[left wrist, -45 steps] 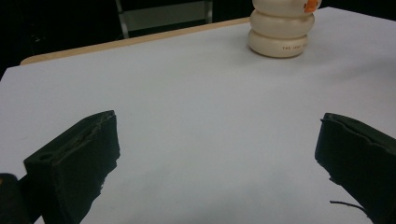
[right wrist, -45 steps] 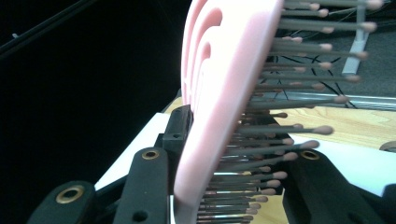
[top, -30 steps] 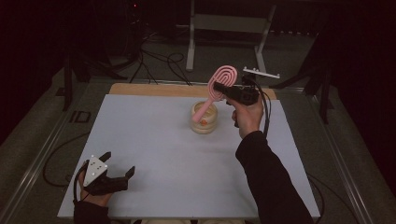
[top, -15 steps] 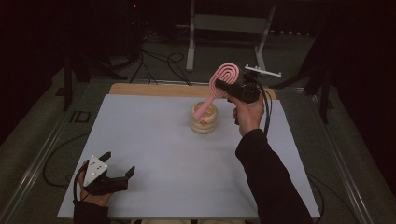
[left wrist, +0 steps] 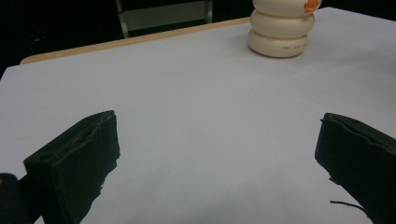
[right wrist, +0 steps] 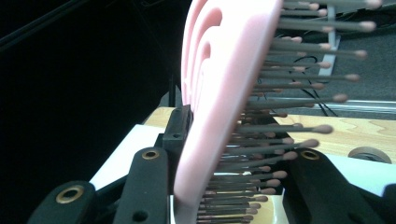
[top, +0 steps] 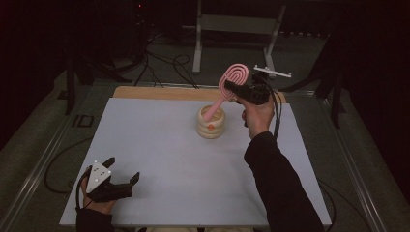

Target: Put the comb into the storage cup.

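The right gripper (top: 231, 88) clamps the pink hairbrush (top: 227, 90), handle already in the cream holder (top: 211, 123) (left gripper (top: 121, 176) gapes idle), release remaining

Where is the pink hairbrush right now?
In the high view, far right of centre: the pink hairbrush is clamped in the right gripper, its handle in the cream holder.

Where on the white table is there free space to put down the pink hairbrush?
The table is bare between the cream holder and the left gripper, and along its left side. It is crowded only at the far edge, where the right gripper holds the pink hairbrush in the holder.
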The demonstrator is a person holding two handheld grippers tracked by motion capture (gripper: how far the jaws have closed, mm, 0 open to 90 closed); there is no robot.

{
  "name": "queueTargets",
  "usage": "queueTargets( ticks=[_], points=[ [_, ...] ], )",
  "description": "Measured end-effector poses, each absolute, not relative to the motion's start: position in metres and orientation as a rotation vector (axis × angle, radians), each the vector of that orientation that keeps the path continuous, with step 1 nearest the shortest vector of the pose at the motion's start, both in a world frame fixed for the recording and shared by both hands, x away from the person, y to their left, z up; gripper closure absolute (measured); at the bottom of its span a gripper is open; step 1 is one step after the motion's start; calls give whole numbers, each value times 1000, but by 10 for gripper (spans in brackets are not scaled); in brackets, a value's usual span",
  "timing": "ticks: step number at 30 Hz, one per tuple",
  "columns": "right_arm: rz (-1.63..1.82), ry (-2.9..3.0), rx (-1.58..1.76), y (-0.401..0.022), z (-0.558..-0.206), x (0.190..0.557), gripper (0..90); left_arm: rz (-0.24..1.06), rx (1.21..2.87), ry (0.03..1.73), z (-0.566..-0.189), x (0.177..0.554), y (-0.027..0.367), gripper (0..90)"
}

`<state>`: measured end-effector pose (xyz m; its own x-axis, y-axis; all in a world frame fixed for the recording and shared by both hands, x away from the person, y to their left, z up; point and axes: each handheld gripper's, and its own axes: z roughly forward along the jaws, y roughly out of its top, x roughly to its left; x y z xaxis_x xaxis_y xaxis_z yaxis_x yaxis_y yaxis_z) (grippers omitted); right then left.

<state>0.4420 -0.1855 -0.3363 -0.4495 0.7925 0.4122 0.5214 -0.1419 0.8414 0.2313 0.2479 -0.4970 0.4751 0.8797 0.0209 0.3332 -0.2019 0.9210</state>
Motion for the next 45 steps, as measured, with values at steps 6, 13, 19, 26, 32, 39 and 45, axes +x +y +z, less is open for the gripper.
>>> queueTargets(
  ticks=[6,13,19,26,32,39,45],
  points=[
    [1615,1871,1493,-186,-337,444,635,712,1761,1034,-497,231,248,7],
    [1598,1848,1511,-189,-340,447,635,711,1761,1035,-497,231,248,7],
    [1581,1841,1513,-191,-342,449,635,709,1761,1036,-497,231,248,7],
    [1567,1824,1527,-193,-343,451,635,709,1761,1035,-497,231,248,7],
    [1554,1812,1542,-195,-345,453,635,709,1760,1034,-497,231,248,7],
    [1543,1784,1561,-198,-346,456,635,707,1761,1034,-497,231,247,7],
    [1542,1773,1567,-199,-347,457,634,705,1763,1034,-497,231,248,7]
  ],
)
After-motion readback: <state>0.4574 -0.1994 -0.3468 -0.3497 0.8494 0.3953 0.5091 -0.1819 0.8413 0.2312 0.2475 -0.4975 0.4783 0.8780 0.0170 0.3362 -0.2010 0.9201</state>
